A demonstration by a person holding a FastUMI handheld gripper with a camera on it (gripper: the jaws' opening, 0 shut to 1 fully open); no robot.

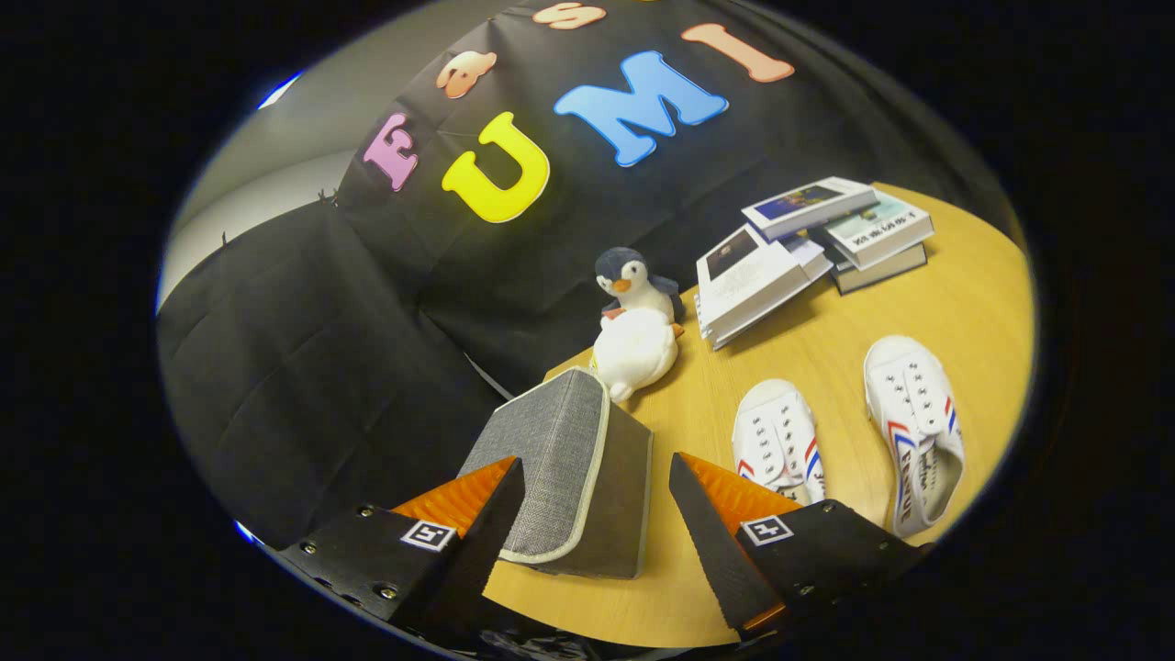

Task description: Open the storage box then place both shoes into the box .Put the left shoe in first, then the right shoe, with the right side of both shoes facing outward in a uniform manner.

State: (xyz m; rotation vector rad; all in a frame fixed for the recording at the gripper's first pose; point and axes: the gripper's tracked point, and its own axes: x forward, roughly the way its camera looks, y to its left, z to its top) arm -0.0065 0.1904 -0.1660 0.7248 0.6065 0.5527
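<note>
Spreading under everything is the round light-wood bench (826, 367). Sitting closed on it is the grey fabric storage box with pale piping (569, 468), its contents hidden, partly between the gripper (597, 514) jaws, which are standing wide apart, touching nothing. Beyond the right jaw, two white canvas shoes with red-and-blue stripes (844, 431) are lying side by side, laces up.

- The hand-held gripper (587, 514) hangs with fingers spread, touching nothing.
- A closed grey fabric storage box (569, 468) stands between them on the wooden desk (955, 303).
- Two white canvas shoes (844, 431) lie beside it.
</note>
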